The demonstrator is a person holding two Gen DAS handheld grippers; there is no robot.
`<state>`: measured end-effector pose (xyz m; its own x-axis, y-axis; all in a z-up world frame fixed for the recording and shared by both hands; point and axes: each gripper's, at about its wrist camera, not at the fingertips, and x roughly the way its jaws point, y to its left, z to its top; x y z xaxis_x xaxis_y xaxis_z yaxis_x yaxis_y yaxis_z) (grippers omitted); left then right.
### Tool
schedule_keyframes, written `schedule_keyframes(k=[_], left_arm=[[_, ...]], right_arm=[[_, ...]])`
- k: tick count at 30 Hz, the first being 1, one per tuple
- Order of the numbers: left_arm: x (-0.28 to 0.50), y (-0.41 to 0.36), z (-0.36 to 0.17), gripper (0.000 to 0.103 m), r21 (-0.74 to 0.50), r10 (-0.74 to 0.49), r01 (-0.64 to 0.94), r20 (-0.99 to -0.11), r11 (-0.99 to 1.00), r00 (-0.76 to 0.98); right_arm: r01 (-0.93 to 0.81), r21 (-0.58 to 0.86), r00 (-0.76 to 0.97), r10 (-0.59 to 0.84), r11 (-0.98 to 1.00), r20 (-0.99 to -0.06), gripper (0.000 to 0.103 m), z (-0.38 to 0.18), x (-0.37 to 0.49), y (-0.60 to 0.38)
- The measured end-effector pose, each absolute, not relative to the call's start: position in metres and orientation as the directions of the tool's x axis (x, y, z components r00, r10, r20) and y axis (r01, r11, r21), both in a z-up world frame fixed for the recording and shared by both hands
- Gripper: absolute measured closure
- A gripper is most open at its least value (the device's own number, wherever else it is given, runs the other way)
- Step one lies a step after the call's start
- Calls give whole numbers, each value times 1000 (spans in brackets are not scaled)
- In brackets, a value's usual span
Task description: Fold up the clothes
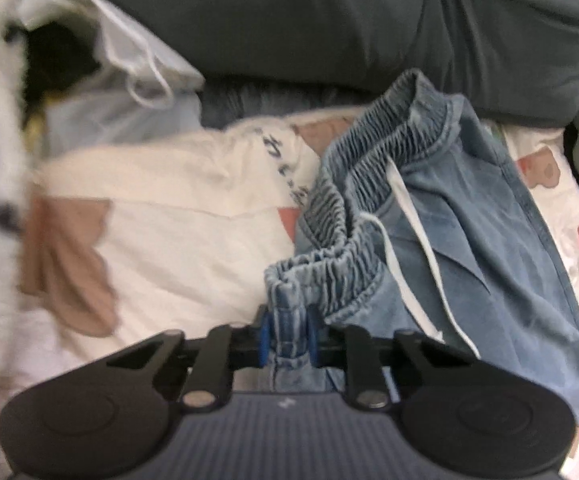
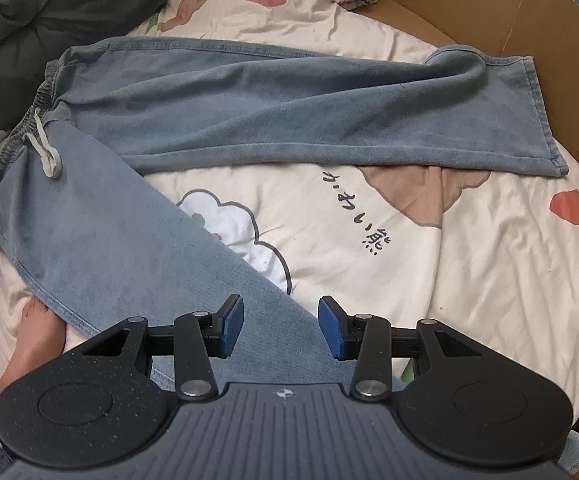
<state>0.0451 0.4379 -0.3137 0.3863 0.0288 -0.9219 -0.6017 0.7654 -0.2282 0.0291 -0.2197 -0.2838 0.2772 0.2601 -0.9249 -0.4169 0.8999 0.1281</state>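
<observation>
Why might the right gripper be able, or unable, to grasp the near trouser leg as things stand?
Probably able: the right gripper hangs open directly over the near trouser leg, with nothing between its pads and the denim, which lies flat on the bedsheet.

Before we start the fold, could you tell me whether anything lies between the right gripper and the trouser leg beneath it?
Nothing visible does. The right gripper hangs open directly over the lower leg of the blue trousers, with only bare denim between its pads. The left gripper is already shut on the elastic waistband.
</observation>
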Motion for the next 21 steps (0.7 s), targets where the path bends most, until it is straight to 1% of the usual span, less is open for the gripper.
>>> schedule_keyframes(k=[3,7,9,11,12,14,16,21], left_arm=[[41,439,-300,87,-144,99,-603,-931,784,351],[41,439,-302,87,-79,146,-589,-935,805,324],[44,442,-312,82,-97,116,-587,-942,804,314],[42,447,-317,74,-143,75,-607,-944,782,320],[40,449,-319,72,-163,58,-615,-944,772,324],[35,450,-317,64,-176,55,-617,-940,767,337],[30,451,-315,63,-183,53,-624,-939,760,340],[2,454,-303,64,-192,52,-659,-942,728,332]], right_arm=[[-421,128,278,262,898,-924,55,-283,30,-219],[-431,129,271,265,893,-925,55,-285,29,-216],[-432,130,268,265,893,-926,55,-285,29,-215],[-433,129,266,263,892,-927,55,-285,29,-215],[-435,125,266,260,892,-928,55,-285,28,-215],[-435,121,266,256,892,-929,55,-285,28,-216],[-430,121,266,253,895,-930,55,-285,28,-217],[-440,120,265,257,890,-929,55,-284,28,-212]])
